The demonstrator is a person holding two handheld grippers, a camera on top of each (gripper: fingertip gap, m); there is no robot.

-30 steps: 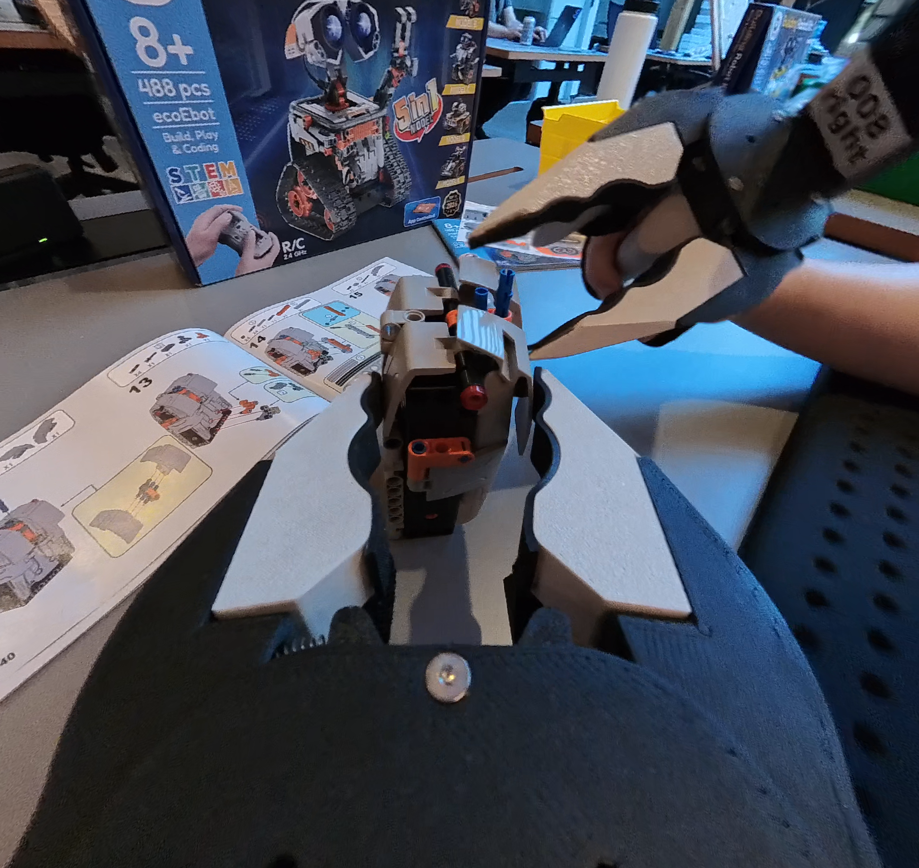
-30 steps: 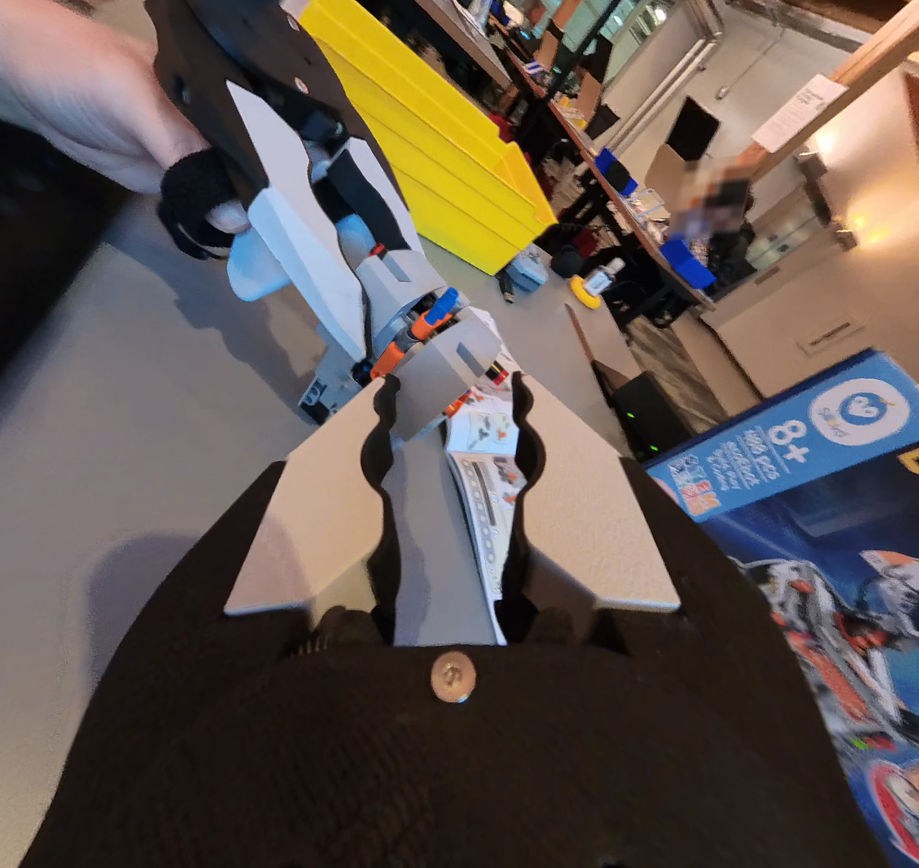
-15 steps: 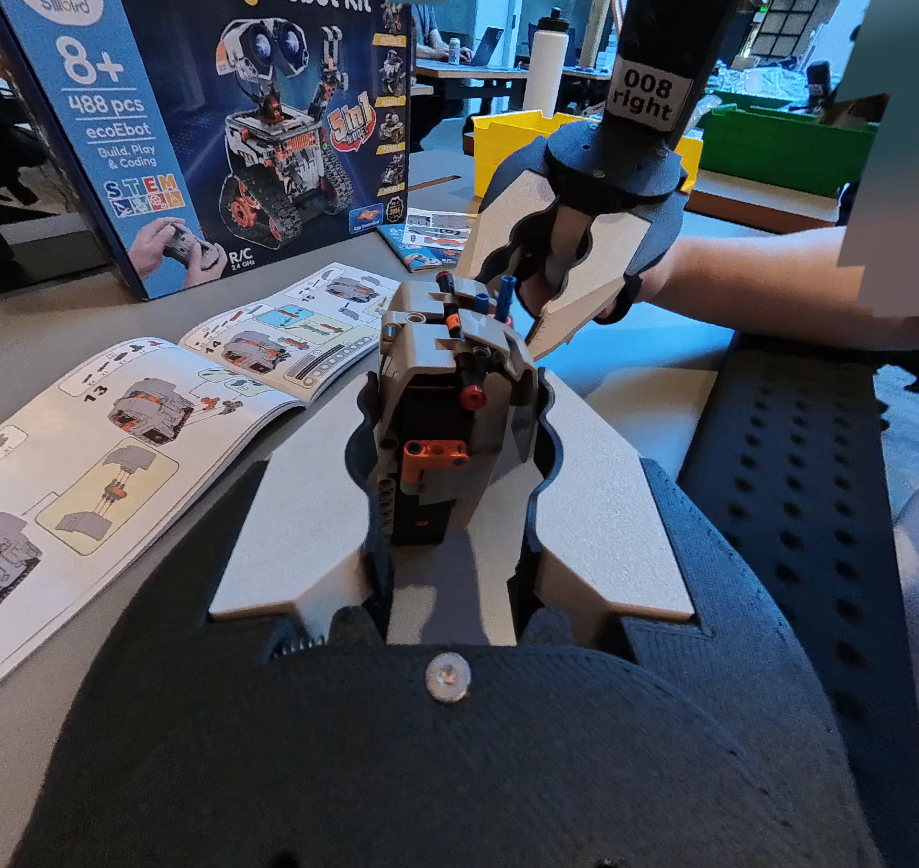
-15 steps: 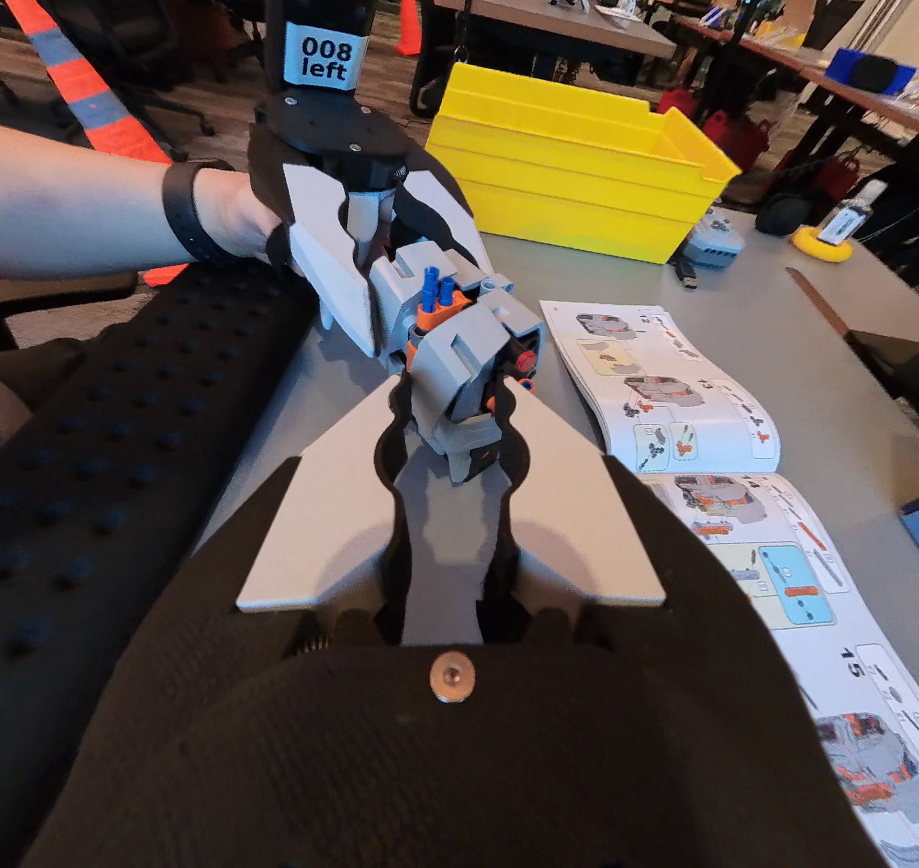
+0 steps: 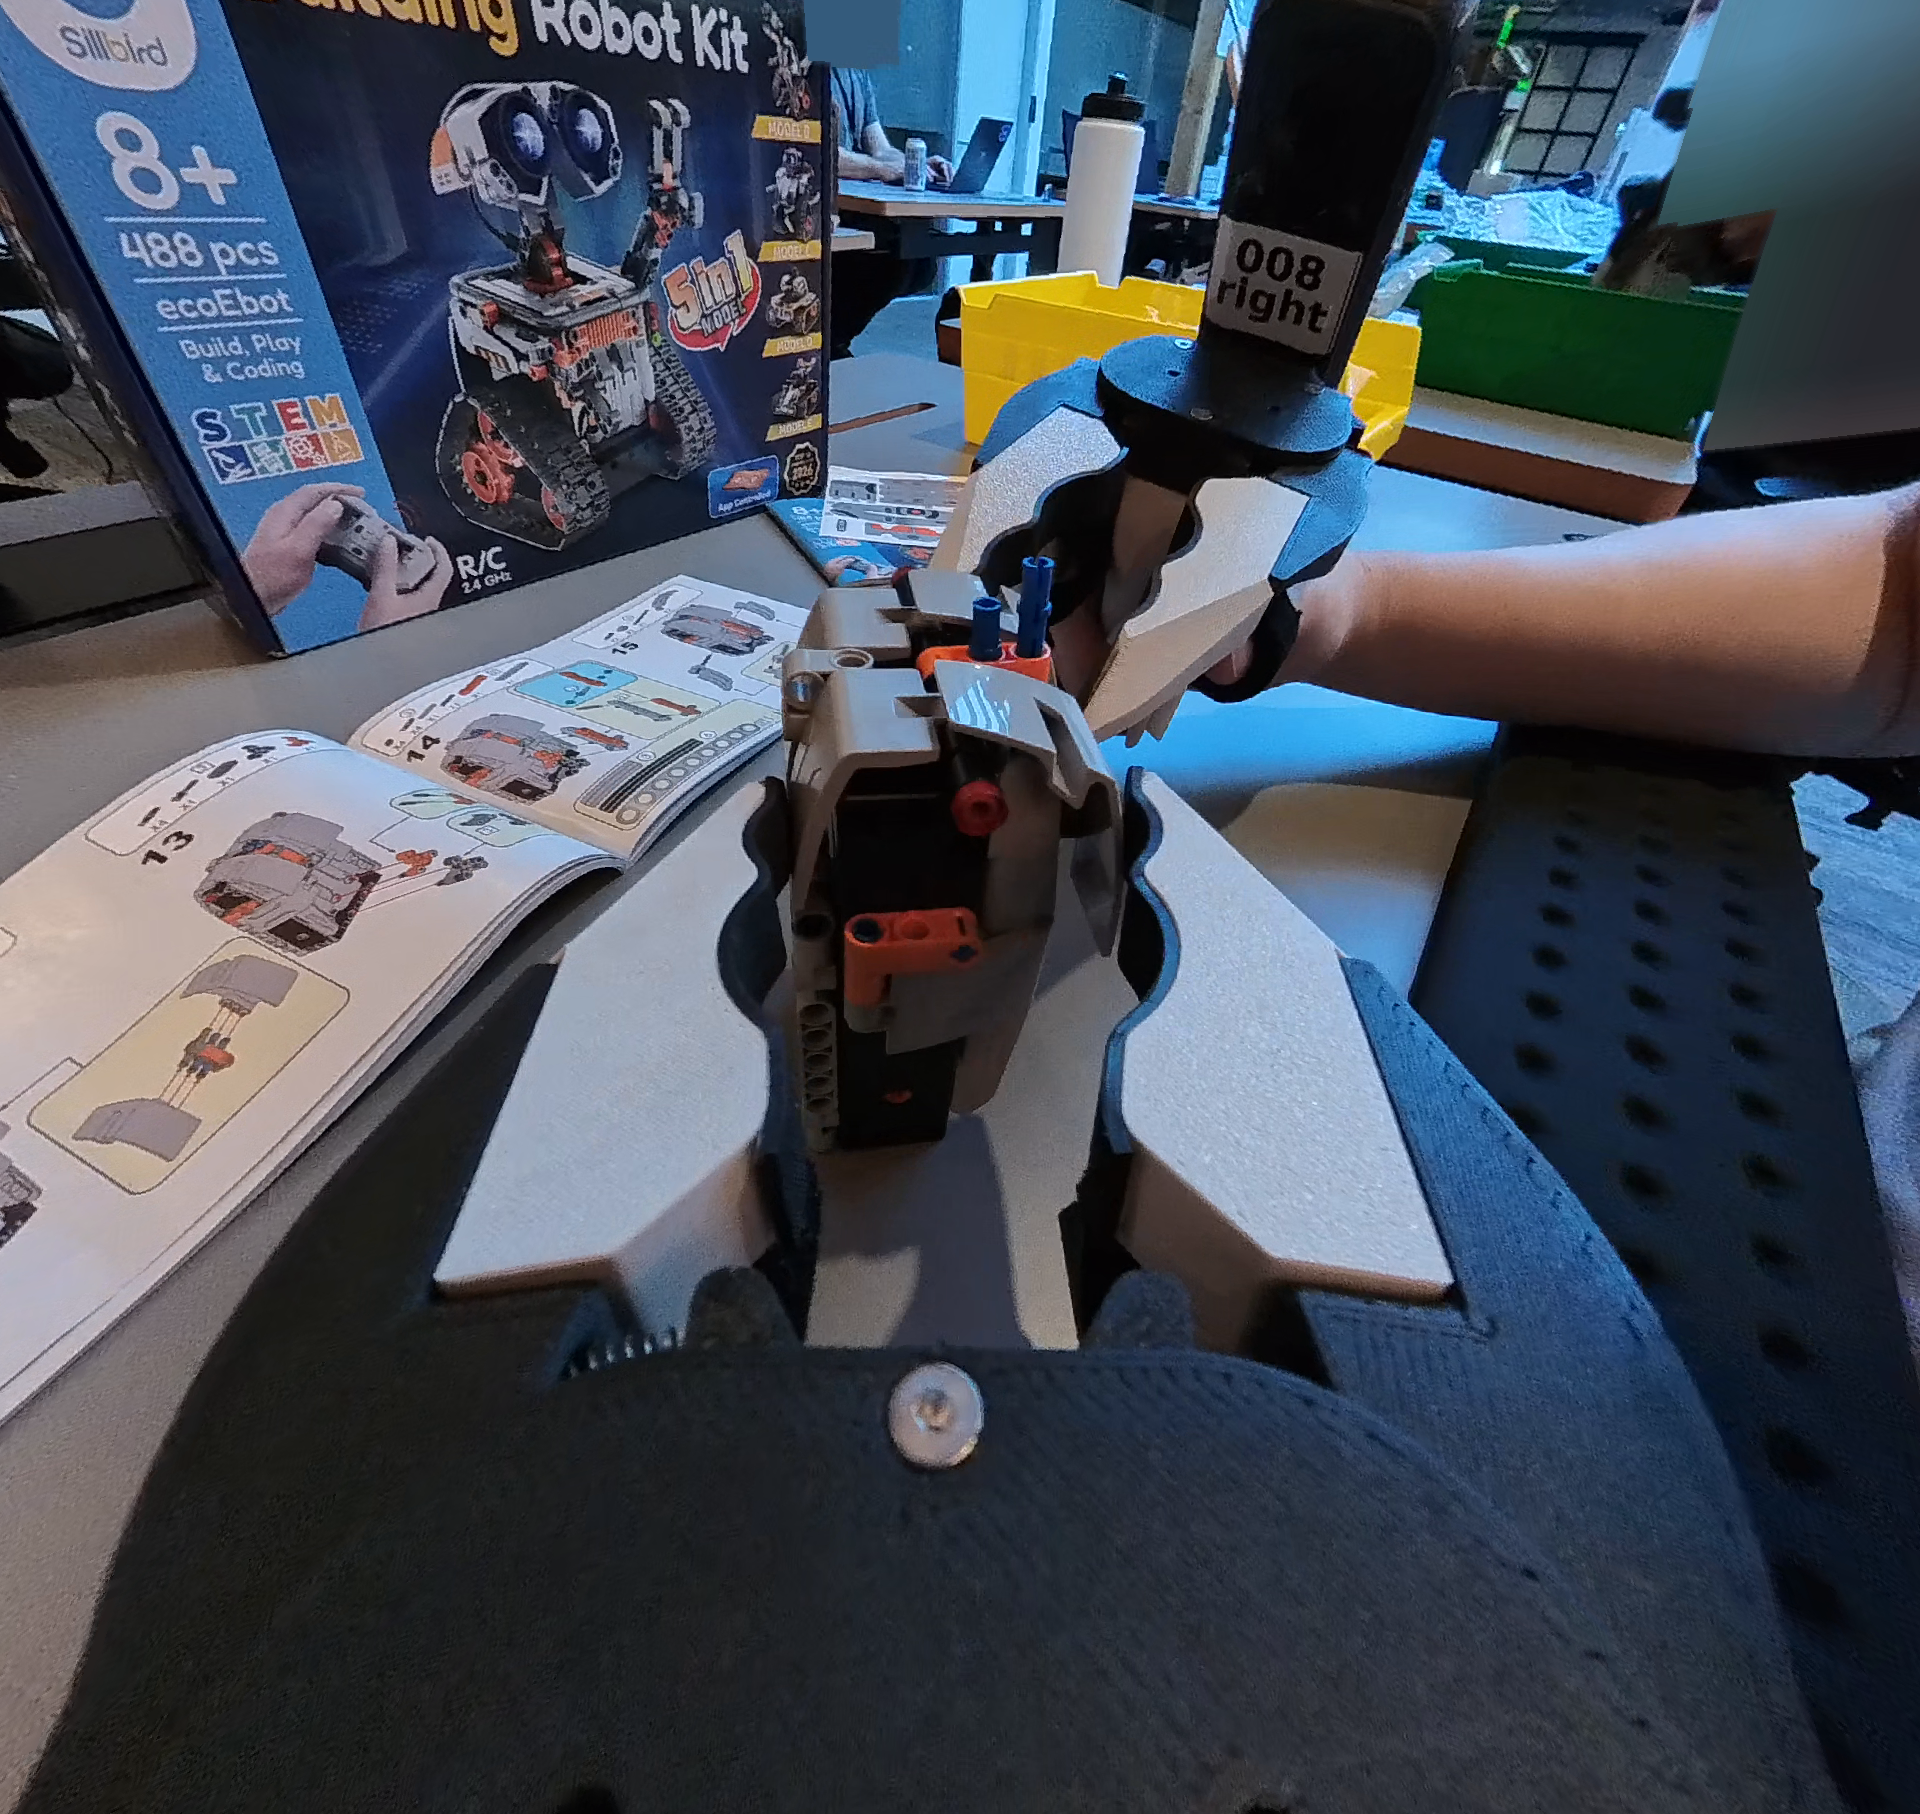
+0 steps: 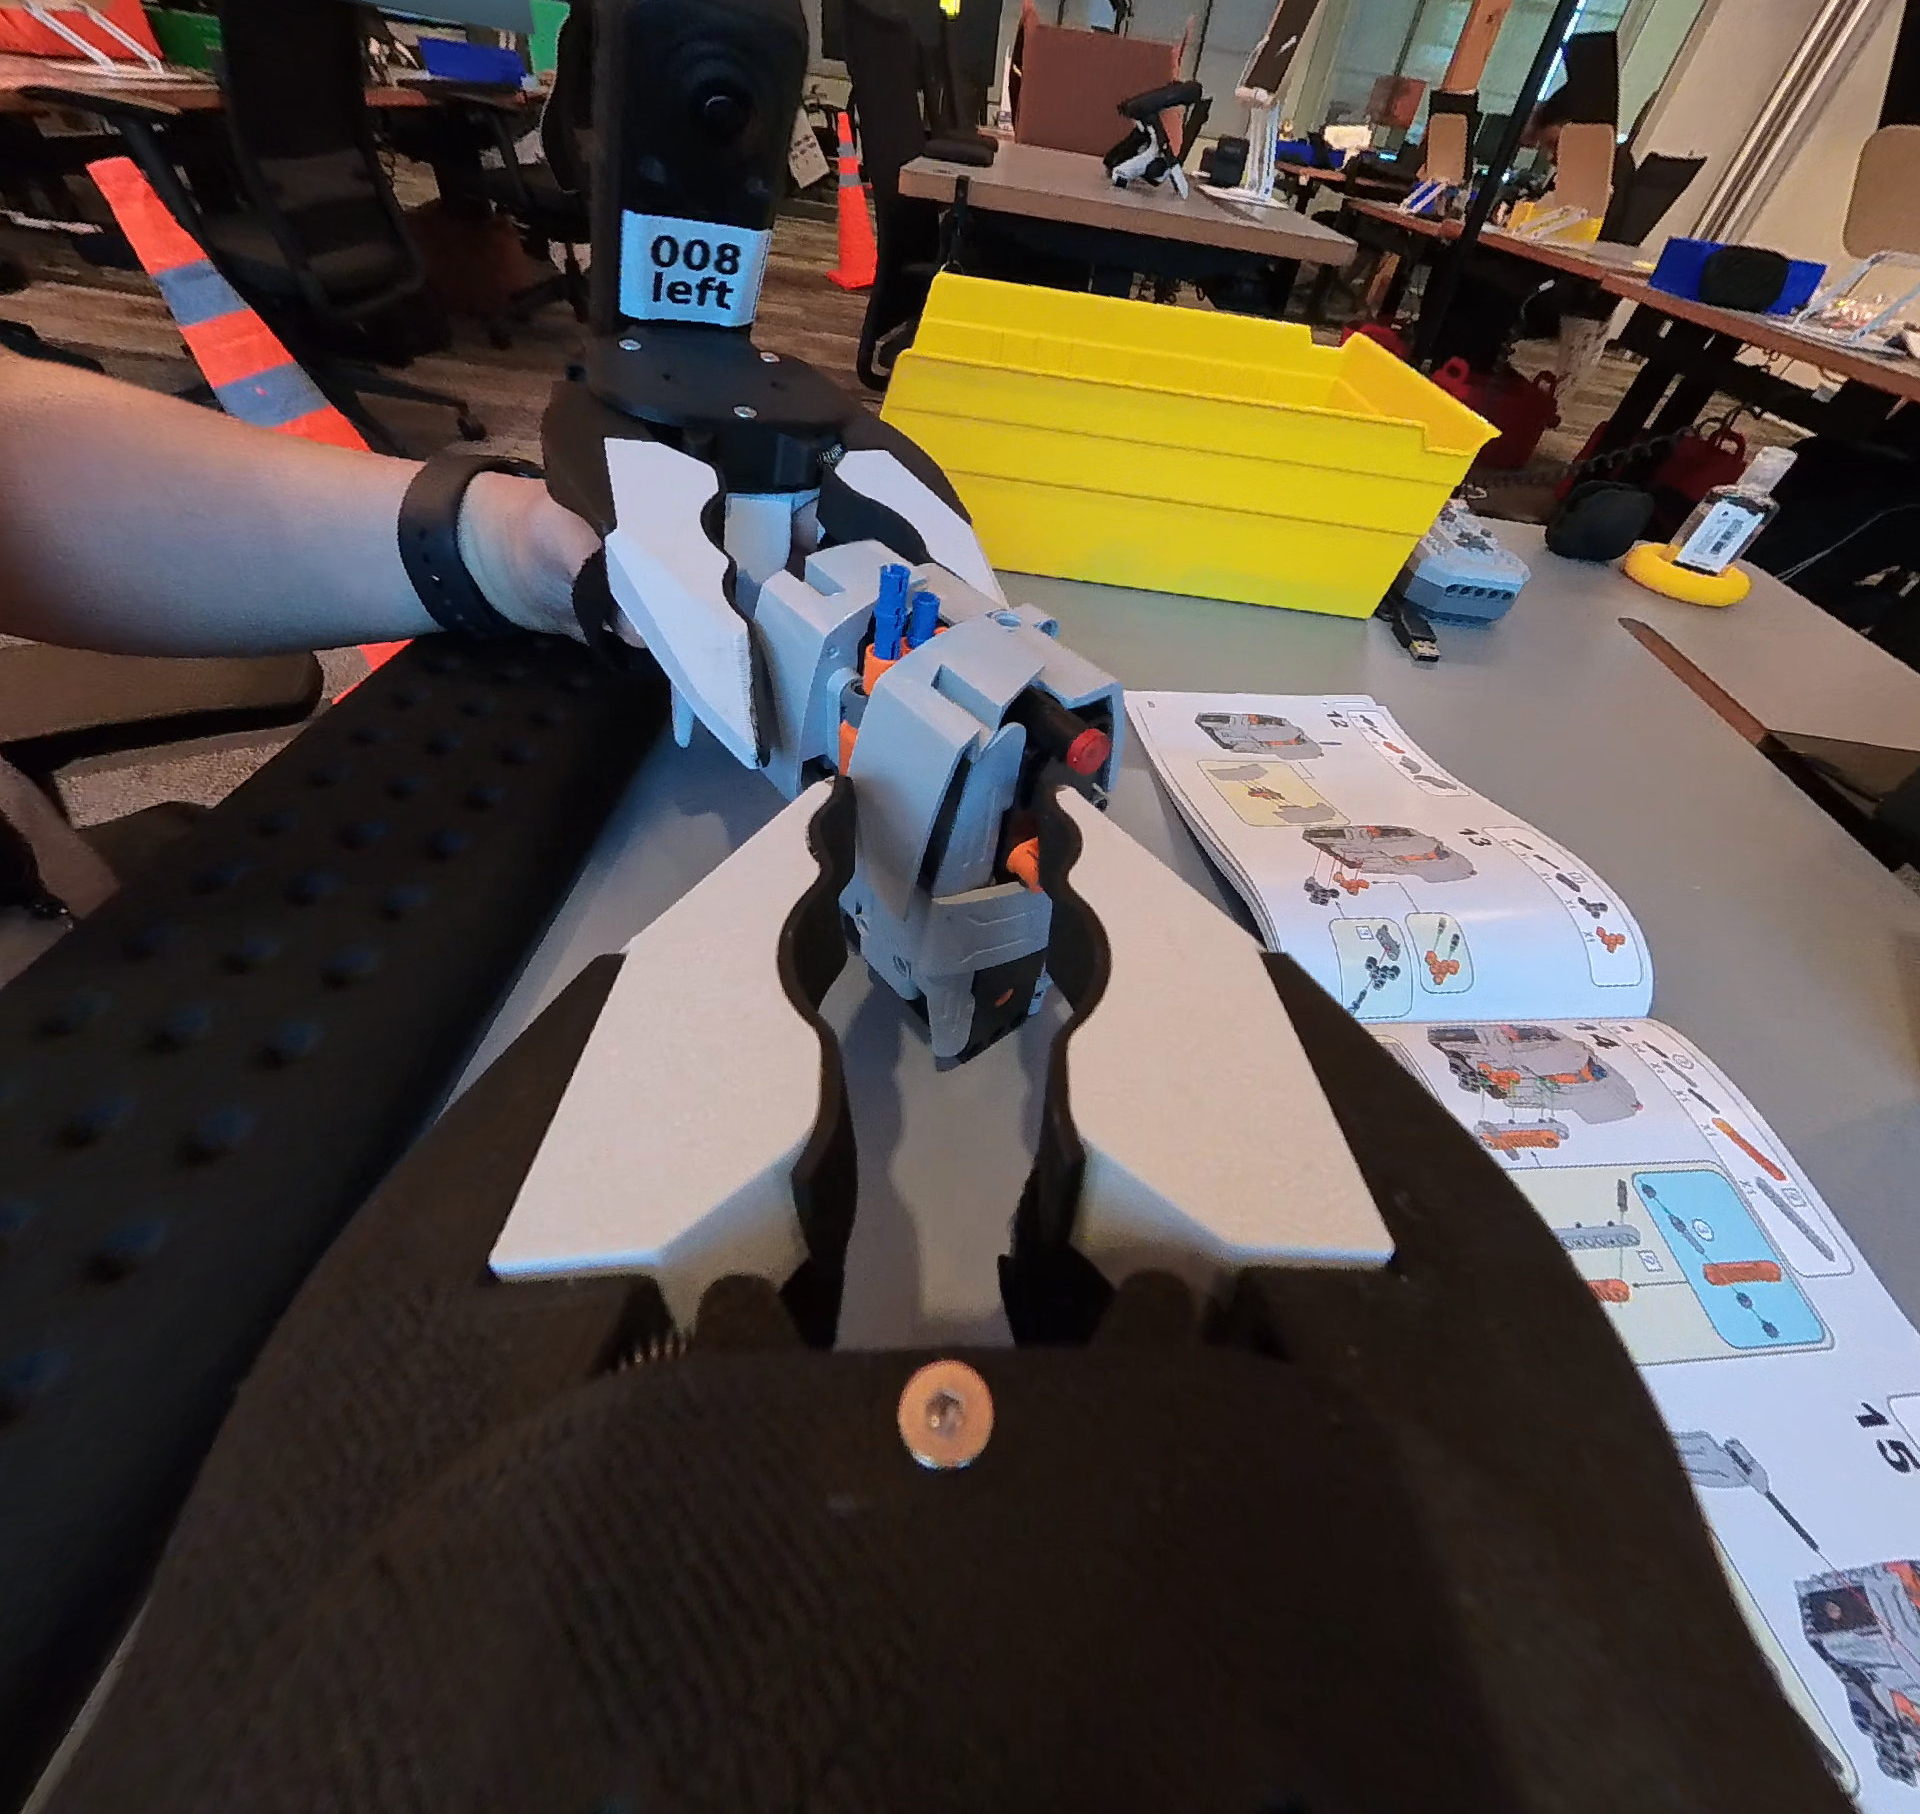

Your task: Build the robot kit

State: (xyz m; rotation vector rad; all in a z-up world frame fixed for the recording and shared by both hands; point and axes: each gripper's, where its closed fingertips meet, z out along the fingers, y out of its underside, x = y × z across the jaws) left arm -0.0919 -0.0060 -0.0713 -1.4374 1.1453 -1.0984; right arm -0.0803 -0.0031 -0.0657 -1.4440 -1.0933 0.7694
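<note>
My left gripper (image 5: 951, 829) is shut on a grey, black and orange brick assembly (image 5: 914, 881) and holds it just above the grey table (image 5: 1299, 829). Two blue pins (image 5: 1013, 611) stick up from its top, and a red pin (image 5: 977, 808) shows on its side. My right gripper (image 6: 951, 829) faces the left one (image 6: 821, 642). It is open, with its fingers on either side of the assembly's other end (image 6: 935, 798), very close to it. In the left wrist view the right gripper (image 5: 1049, 642) stands just behind the assembly.
An open instruction booklet (image 5: 312, 881) lies on the table beside the assembly (image 6: 1455, 912). A blue kit box (image 5: 416, 258) stands behind it. A yellow bin (image 6: 1174, 445), a grey hub with a cable (image 6: 1465, 569) and a black perforated mat (image 6: 208, 933) are nearby. Only a small space, under 4 cm, lies between the two pairs of fingers.
My right gripper swung round from a tilted pose to level and moved in until its fingers sit around the assembly's far end. The left gripper kept its hold and barely moved.
</note>
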